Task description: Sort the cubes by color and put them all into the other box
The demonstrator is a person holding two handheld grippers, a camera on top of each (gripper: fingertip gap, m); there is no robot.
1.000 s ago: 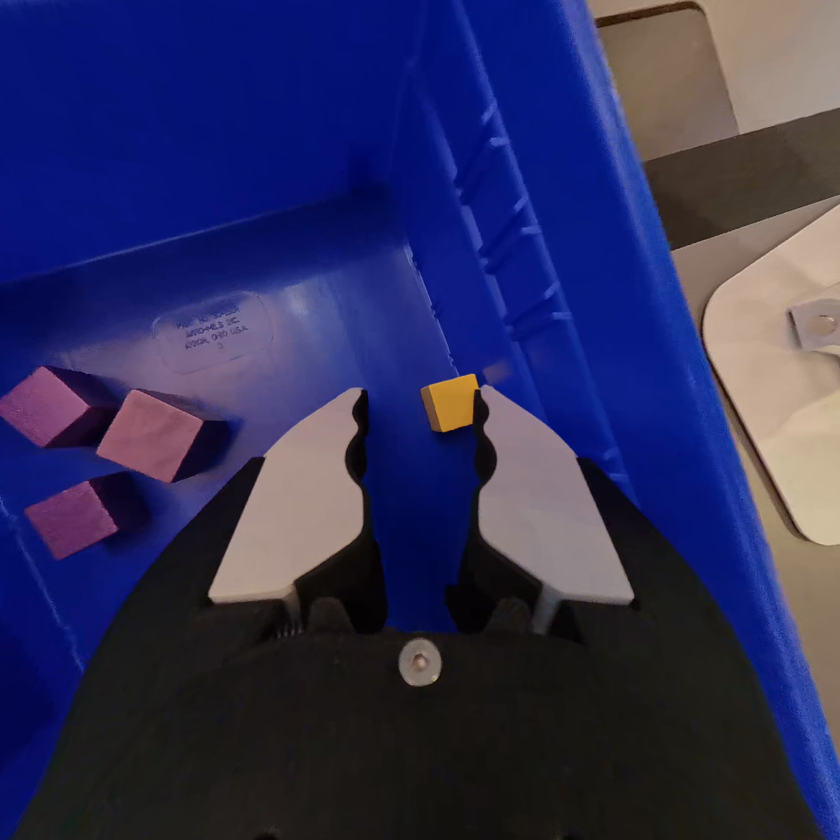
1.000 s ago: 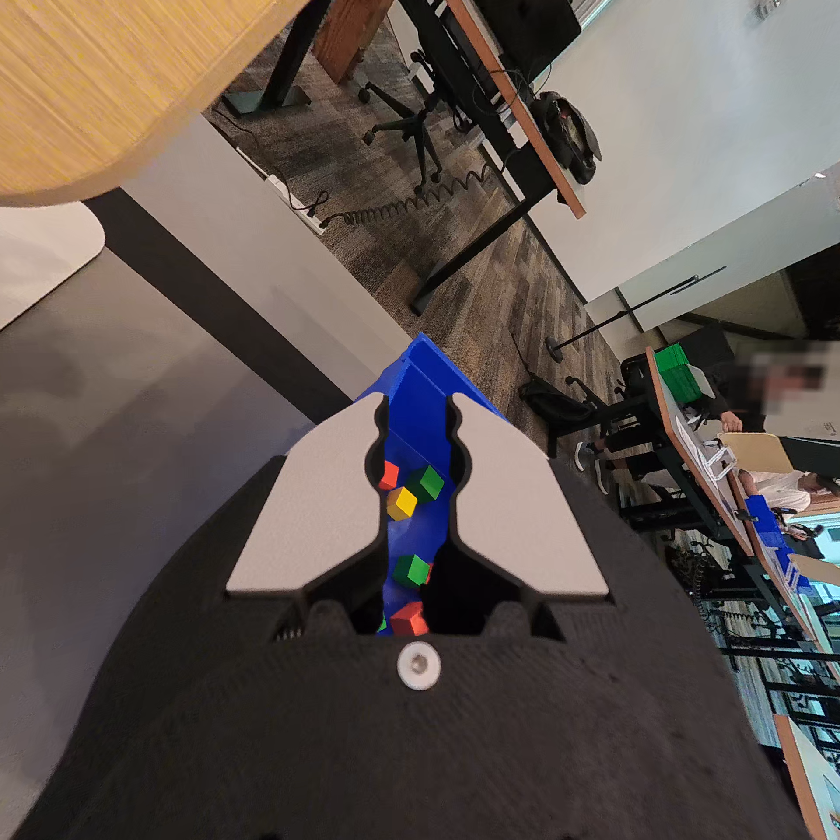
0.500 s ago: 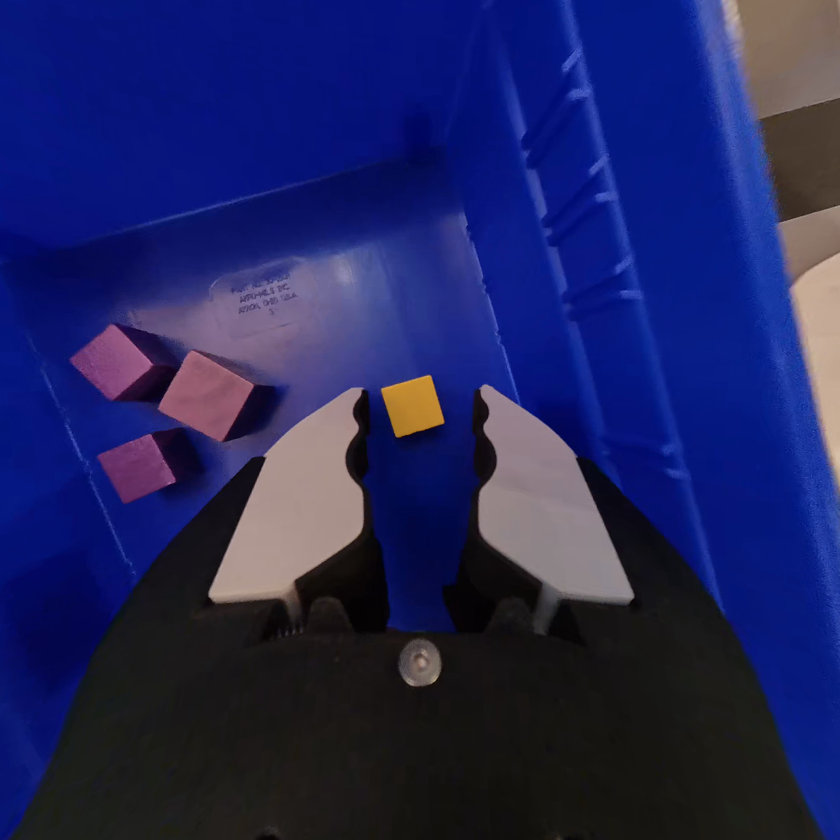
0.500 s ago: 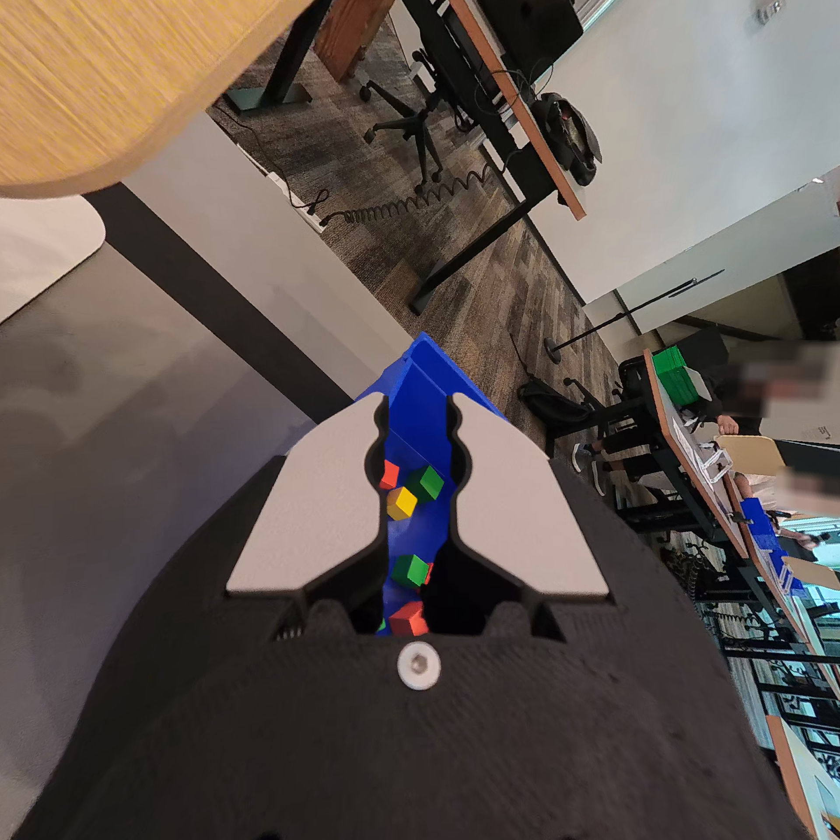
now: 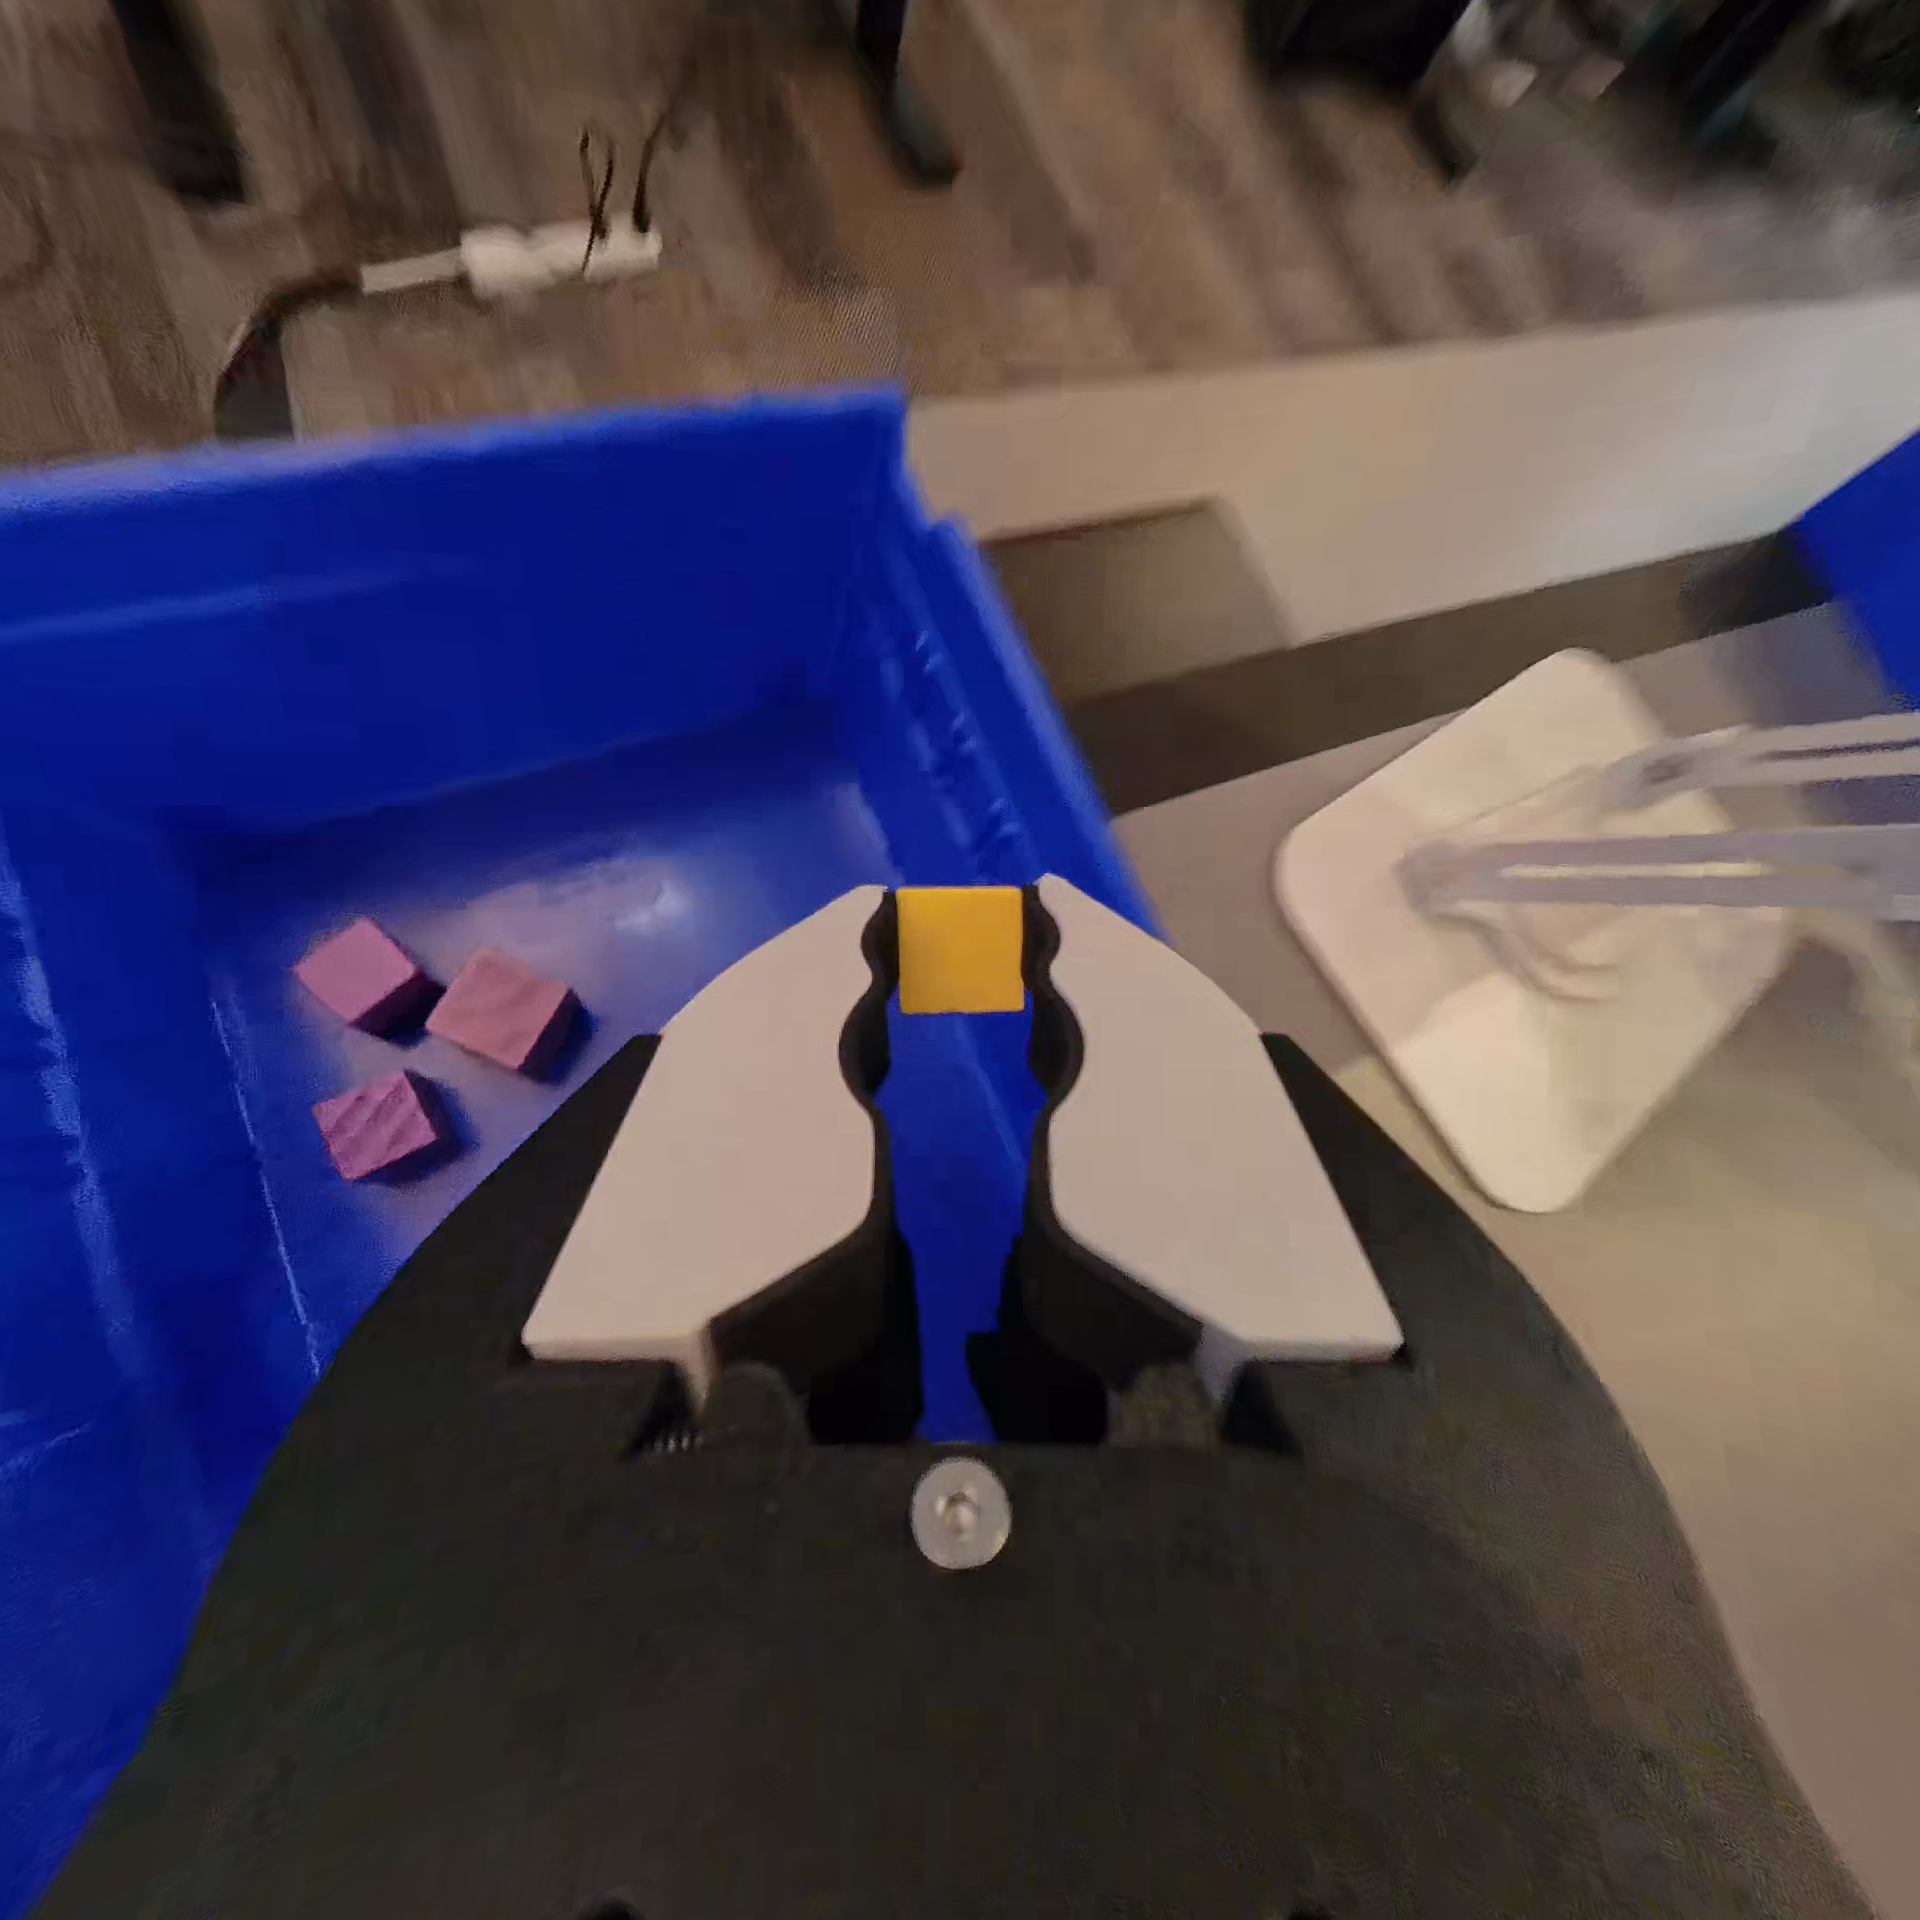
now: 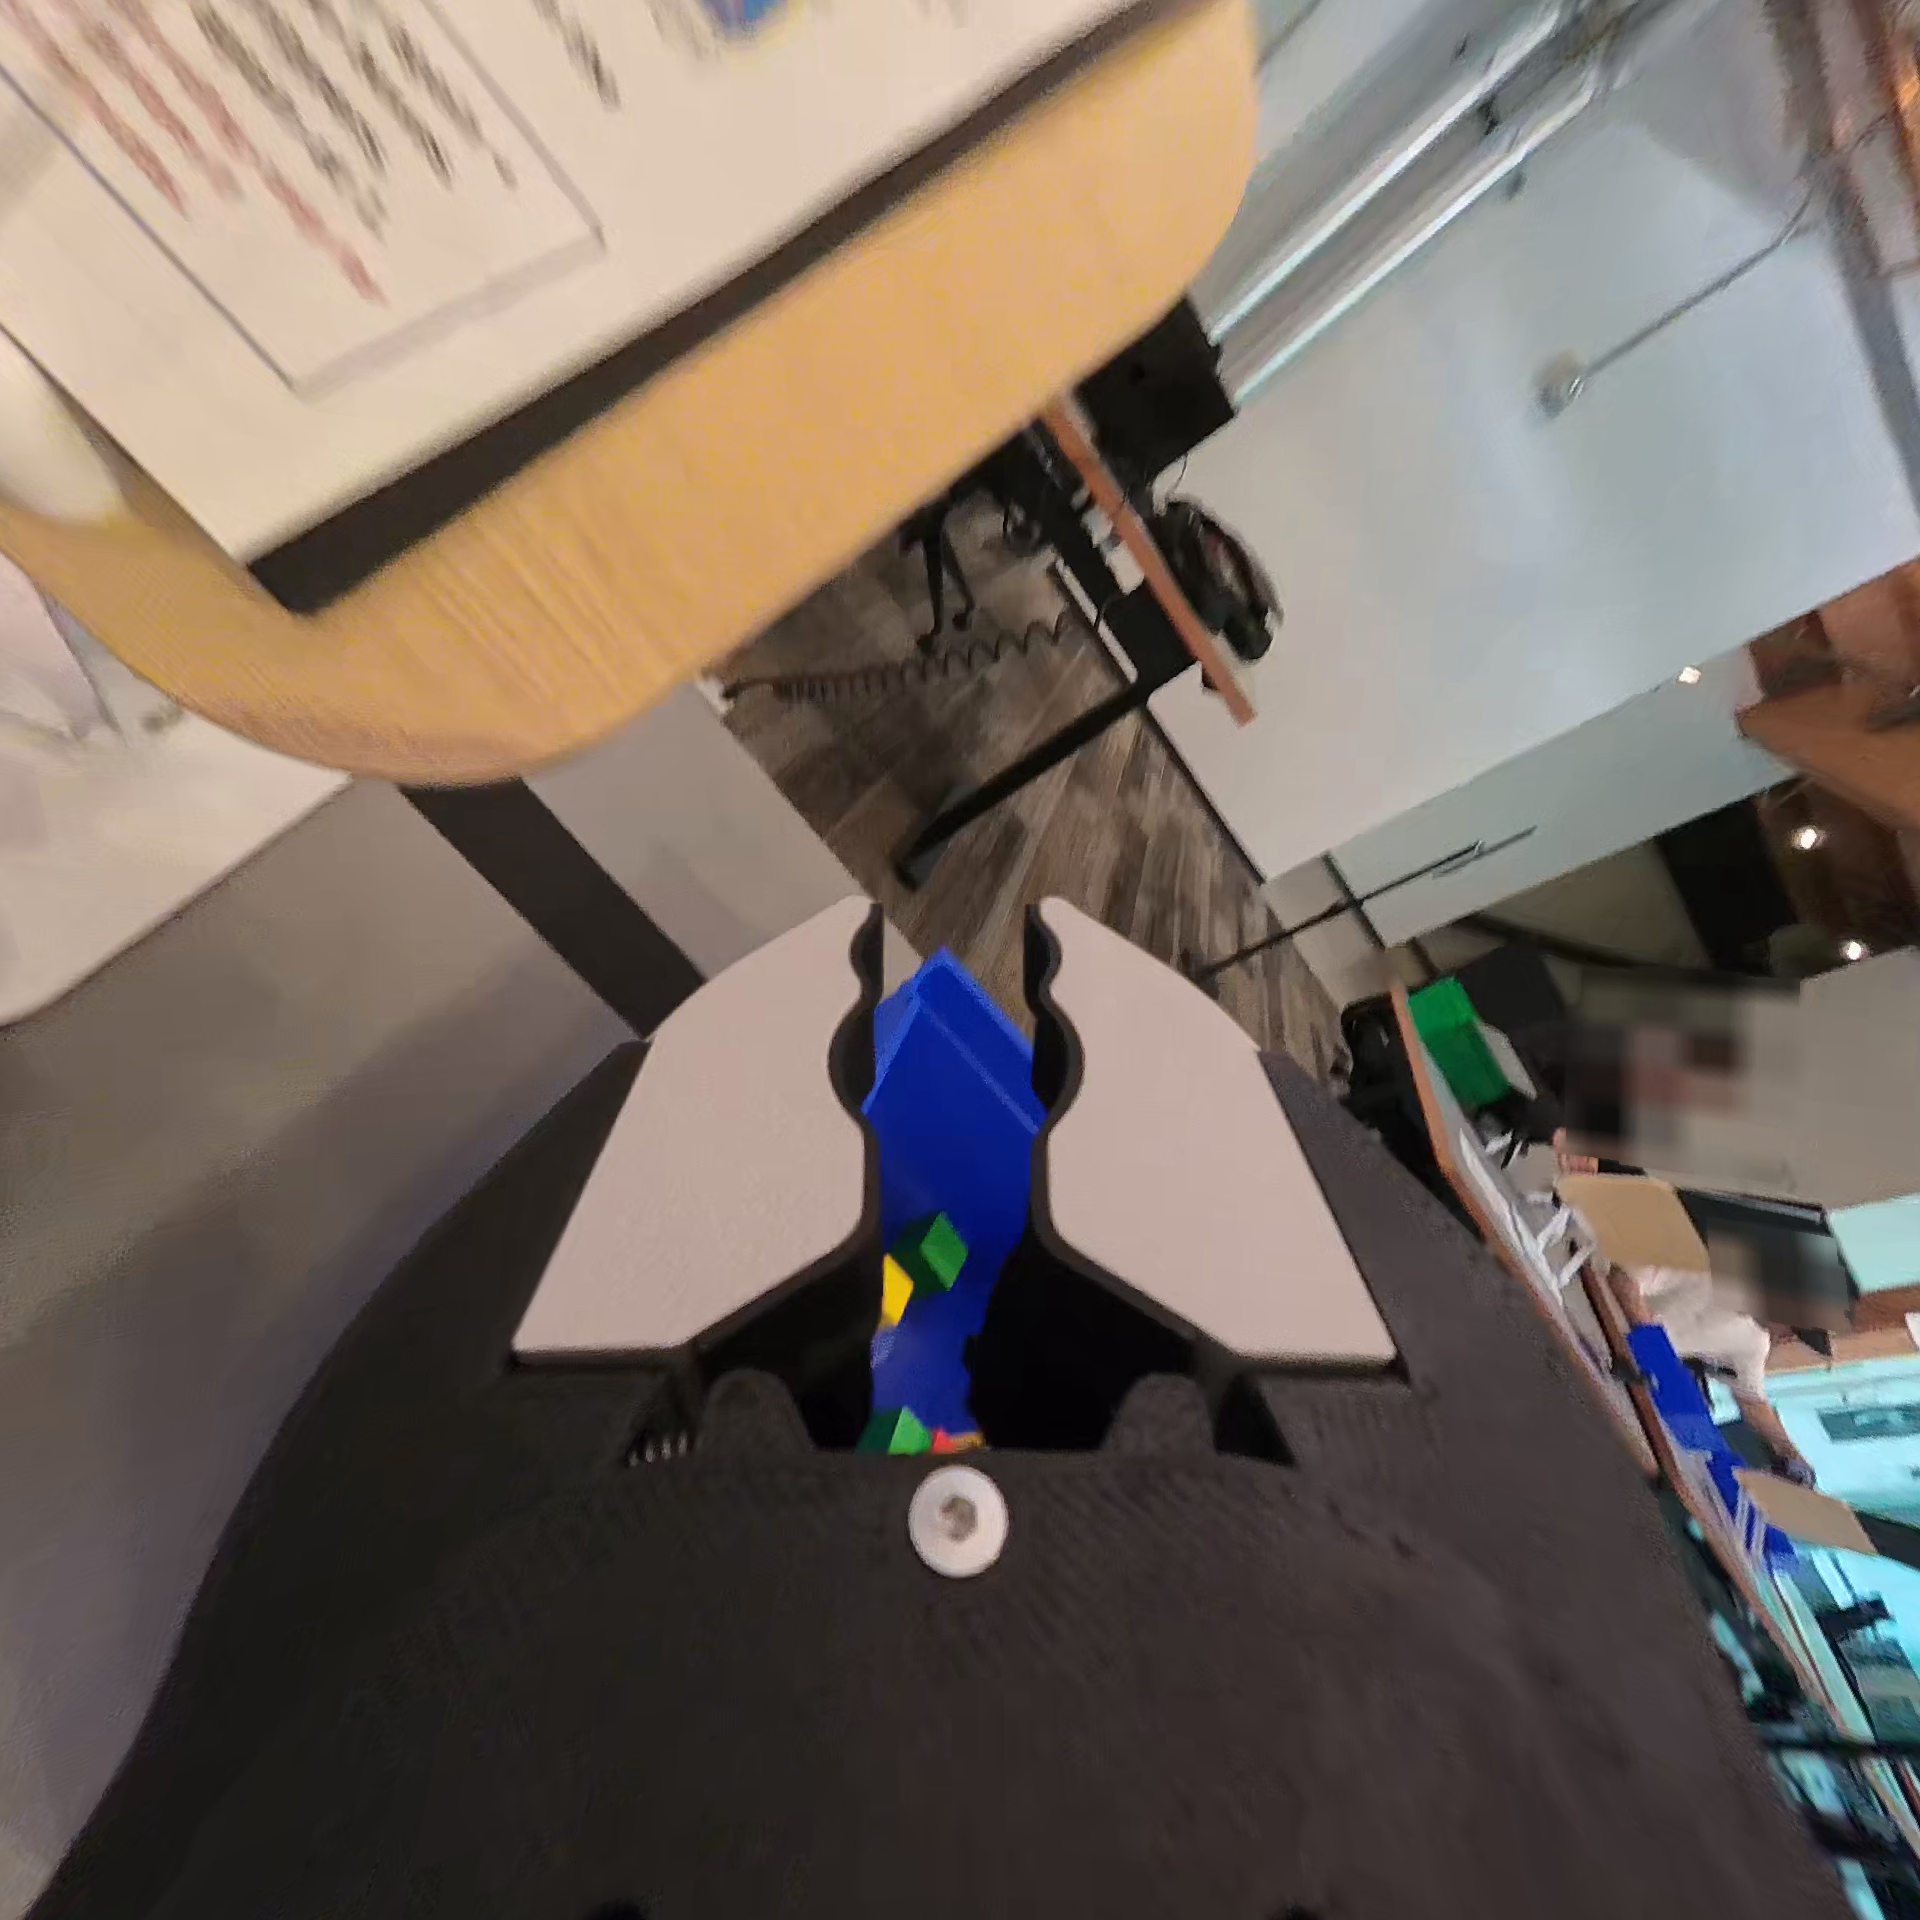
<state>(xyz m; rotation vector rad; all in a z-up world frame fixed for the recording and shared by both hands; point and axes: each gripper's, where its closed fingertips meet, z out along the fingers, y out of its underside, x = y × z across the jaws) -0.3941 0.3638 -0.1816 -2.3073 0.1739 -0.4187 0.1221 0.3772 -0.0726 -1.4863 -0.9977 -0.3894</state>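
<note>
In the left wrist view my left gripper (image 5: 960, 914) is shut on a yellow cube (image 5: 960, 951); both pads press its sides. It holds the cube above the right wall of a blue box (image 5: 468, 582). Three purple cubes (image 5: 358, 971) (image 5: 499, 1008) (image 5: 376, 1124) lie on the box floor at the left. In the right wrist view my right gripper (image 6: 954, 935) is open with nothing between its tips. It hangs above a second blue box (image 6: 951, 1091), where a green cube (image 6: 940, 1250), a yellow cube (image 6: 896, 1288) and others show between the fingers.
A white stand base (image 5: 1507, 935) with a clear arm sits on the grey table to the right of the left box. A corner of the other blue box (image 5: 1870, 551) shows at far right. A wooden tabletop (image 6: 727, 468) hangs over the right view. People sit at desks far right.
My left gripper was open around the yellow cube on the box floor; its pads closed on the cube and lifted it up out of the box. The right gripper tilted upward a little.
</note>
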